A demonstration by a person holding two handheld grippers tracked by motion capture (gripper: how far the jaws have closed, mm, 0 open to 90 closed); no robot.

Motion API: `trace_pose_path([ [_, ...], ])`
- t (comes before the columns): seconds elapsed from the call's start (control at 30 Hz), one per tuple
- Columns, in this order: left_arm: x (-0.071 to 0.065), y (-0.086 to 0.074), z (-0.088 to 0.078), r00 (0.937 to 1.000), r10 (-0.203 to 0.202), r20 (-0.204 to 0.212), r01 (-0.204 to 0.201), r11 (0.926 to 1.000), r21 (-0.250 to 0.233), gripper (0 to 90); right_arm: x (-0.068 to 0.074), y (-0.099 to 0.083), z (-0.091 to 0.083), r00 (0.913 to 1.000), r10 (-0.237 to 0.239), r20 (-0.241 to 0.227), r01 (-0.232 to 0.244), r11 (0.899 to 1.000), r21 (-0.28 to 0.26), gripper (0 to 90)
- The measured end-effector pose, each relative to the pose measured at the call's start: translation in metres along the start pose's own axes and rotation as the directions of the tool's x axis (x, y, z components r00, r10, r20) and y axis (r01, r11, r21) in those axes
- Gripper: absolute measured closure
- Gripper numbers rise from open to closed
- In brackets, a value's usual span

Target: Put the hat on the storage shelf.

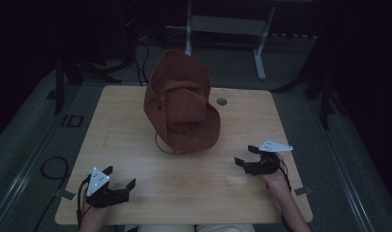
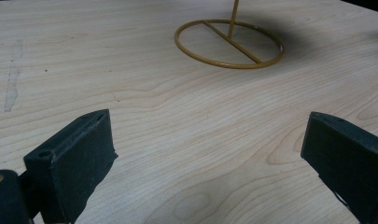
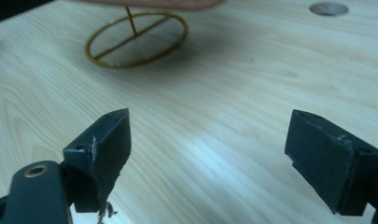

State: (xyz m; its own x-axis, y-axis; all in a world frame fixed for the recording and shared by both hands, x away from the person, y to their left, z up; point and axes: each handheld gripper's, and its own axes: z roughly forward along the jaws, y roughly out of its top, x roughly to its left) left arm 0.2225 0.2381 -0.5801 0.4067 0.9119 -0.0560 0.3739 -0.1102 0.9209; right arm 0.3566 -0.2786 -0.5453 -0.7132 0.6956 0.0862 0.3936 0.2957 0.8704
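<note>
One brown hat [image 1: 181, 104] sat on one wire stand [image 2: 229, 44]. Two grippers were present: left gripper [image 1: 121, 180], right gripper [image 1: 246, 154]. One table [image 1: 135, 140].

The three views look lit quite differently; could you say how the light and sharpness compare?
High view: dim, the surroundings nearly black, the hat still readable. Left gripper view: bright and sharp, the stand's ring casting a soft shadow. Right gripper view: bright, glare on the table, the far ring slightly soft.

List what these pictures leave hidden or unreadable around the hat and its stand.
- Stand post: left gripper view, cut off by the top edge.
- Hat: right gripper view, just a blurred brim at the top edge.
- Stand ring: high view, mostly covered by the hat.
</note>
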Motion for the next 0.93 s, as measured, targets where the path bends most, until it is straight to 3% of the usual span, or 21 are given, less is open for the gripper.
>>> trace_pose_path([
  [0.1,0.0,0.0,0.0,1.0,0.002,0.003,-0.002,1.0,0.001,3.0,-0.001,-0.009,-0.004,0.9994,-0.004,0.034,0.004,1.0,0.014,14.3],
  [0.37,0.0,0.0,0.0,1.0,0.003,0.004,-0.003,1.0,0.005,3.1,-0.004,-0.027,-0.02,0.9979,0.015,0.062,-0.017,0.999,0.03,14.4],
  [0.73,0.0,-0.001,0.0,1.0,-0.002,0.003,0.002,1.0,0.004,3.0,-0.001,-0.043,-0.037,0.9935,0.015,0.113,-0.021,0.998,0.055,14.4],
  [0.93,0.0,-0.001,0.0,1.0,0.002,0.007,-0.002,1.0,0.009,3.1,-0.002,-0.047,-0.038,0.9926,0.001,0.121,-0.008,0.998,0.058,14.4],
])
